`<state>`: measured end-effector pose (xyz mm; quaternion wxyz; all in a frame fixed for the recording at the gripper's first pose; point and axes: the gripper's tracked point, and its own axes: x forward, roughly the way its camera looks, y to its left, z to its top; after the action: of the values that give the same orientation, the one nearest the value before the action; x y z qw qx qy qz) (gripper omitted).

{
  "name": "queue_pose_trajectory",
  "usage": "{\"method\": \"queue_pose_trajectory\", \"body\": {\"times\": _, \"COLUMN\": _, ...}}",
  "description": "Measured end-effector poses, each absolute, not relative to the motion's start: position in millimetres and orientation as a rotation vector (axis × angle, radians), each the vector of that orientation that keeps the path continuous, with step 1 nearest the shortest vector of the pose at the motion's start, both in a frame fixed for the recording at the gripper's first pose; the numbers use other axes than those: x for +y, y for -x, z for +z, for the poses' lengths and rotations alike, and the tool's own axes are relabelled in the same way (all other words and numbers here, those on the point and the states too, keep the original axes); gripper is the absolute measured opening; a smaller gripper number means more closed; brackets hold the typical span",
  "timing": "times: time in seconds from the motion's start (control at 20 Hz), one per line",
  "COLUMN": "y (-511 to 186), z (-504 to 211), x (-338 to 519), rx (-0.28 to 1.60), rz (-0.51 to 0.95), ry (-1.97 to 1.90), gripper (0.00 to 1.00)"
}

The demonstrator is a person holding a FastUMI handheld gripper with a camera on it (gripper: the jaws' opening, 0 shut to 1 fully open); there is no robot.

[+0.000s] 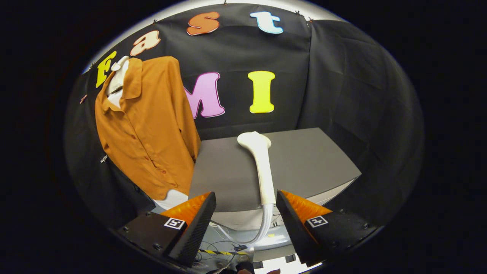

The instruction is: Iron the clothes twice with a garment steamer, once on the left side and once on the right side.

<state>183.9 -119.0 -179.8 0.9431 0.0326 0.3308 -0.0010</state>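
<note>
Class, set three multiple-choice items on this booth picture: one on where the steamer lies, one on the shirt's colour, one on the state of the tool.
1. Where is the white plastic garment steamer?
A. Lying on the grey table top
B. Hanging on the shirt
C. Clamped in the tool

2. What colour is the buttoned shirt on the white hanger?
A. Blue
B. Rust orange
C. Green

3. How do the fingers of the tool stand?
A. Shut on the steamer
B. Shut on the shirt
C. Open, gripping nothing

Answers: 1 A, the steamer rests flat on the table, its hose dropping over the near edge between the fingers. 2 B, the cloth is rust orange throughout. 3 C, the fingers stand wide apart, with the steamer's handle end near the right one but not pressed by both.
</note>
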Motion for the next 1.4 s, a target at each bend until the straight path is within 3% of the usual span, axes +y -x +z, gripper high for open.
{"method": "queue_pose_trajectory", "body": {"times": 0.3, "y": -226, "z": -247, "x": -148, "rx": 0.811, "rz": -0.028, "ry": -0.062, "gripper": 0.99}}
{"method": "queue_pose_trajectory", "body": {"times": 0.4, "y": -228, "z": -260, "x": -152, "rx": 0.849, "rz": -0.017, "ry": -0.066, "gripper": 0.91}}
{"method": "queue_pose_trajectory", "body": {"times": 0.5, "y": -234, "z": -275, "x": -151, "rx": 0.881, "rz": 0.007, "ry": -0.067, "gripper": 0.79}}
{"method": "queue_pose_trajectory", "body": {"times": 0.65, "y": -241, "z": -281, "x": -153, "rx": 0.861, "rz": 0.018, "ry": -0.030, "gripper": 0.44}}
{"method": "queue_pose_trajectory", "body": {"times": 0.85, "y": -243, "z": -278, "x": -151, "rx": 0.745, "rz": 0.083, "ry": -0.021, "gripper": 0.24}}
{"method": "queue_pose_trajectory", "body": {"times": 1.1, "y": -240, "z": -259, "x": -157, "rx": 0.620, "rz": 0.033, "ry": -0.061, "gripper": 0.24}}
{"method": "queue_pose_trajectory", "body": {"times": 1.4, "y": -222, "z": -169, "x": -153, "rx": 0.373, "rz": -0.009, "ry": -0.069, "gripper": 0.24}}
